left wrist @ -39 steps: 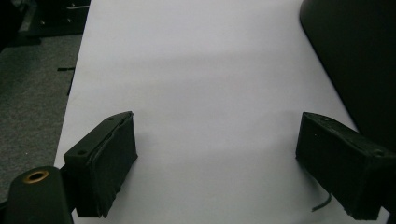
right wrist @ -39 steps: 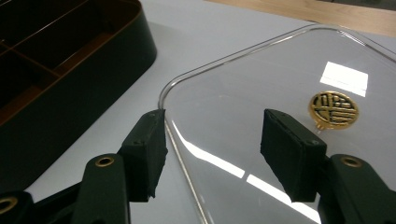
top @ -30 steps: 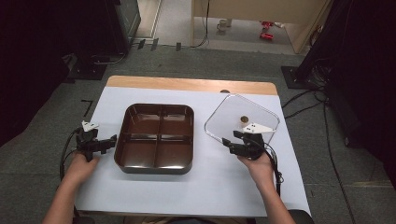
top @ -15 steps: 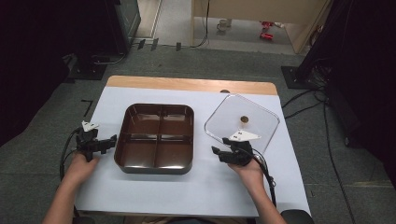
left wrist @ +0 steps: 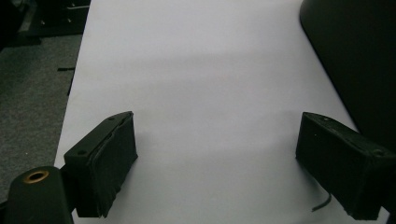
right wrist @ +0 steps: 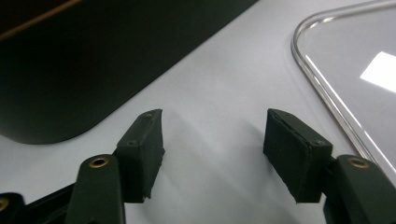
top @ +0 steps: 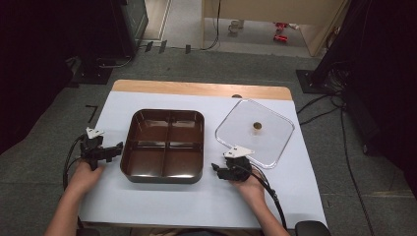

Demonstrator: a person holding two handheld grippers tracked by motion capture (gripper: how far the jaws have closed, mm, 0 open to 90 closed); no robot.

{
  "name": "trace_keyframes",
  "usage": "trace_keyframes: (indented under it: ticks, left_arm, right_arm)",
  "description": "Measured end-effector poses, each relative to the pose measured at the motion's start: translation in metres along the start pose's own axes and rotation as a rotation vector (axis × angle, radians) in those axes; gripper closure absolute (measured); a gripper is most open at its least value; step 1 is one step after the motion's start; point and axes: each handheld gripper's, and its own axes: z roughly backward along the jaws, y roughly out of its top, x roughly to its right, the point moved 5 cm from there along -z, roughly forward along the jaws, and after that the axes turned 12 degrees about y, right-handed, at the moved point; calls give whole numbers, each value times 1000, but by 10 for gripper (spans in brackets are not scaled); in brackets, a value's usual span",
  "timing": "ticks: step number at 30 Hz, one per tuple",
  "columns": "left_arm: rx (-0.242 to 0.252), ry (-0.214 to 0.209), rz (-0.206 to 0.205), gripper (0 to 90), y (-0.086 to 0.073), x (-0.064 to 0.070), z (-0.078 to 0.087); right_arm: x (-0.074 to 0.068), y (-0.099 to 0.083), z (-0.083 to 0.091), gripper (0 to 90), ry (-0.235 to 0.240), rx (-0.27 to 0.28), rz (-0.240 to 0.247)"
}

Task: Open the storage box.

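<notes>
High view: left hand-held gripper (top: 116, 147) just left of brown tray (top: 167, 169), jaws wide, empty. Right hand-held gripper (top: 215, 168) just right, also wide, empty. Clear lid (top: 265, 142) farther right: probably light, stiff, slippery; grip its rim.

Grey carpet floor (top: 59, 196) surrounds the white-topped bench (top: 162, 201), whose wooden edge (top: 196, 89) shows at 12 o'clock. Black cables (top: 319, 105) trail at 3 o'clock; dark equipment (top: 74, 39) stands at 10 o'clock.
</notes>
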Motion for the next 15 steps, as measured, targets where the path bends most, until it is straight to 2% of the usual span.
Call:
trace_keyframes:
  ticks: [2, 8, 9, 10, 11, 13, 15]
  left_arm:
    - [0, 0, 0, 123, 0, 0, 0]
    - [0, 0, -1, 123, 0, 0, 0]
    - [0, 0, -1, 123, 0, 0, 0]
    - [0, 0, -1, 123, 0, 0, 0]
    - [0, 0, -1, 123, 0, 0, 0]
    - [0, 0, -1, 123, 0, 0, 0]
    - [0, 0, 0, 123, 0, 0, 0]
  right_arm:
    - [-1, 0, 0, 370, -11, -5, 14]
    - [-1, -1, -1, 359, -11, -5, 14]
    - [-2, -1, -1, 298, 8, -8, 18]
    - [-3, -1, -2, 274, 15, -19, 34]
    - [-3, -1, -2, 274, 15, -19, 34]
    - [-3, -1, -3, 211, -14, -23, 33]
    - [-1, -1, -2, 204, -5, -24, 15]
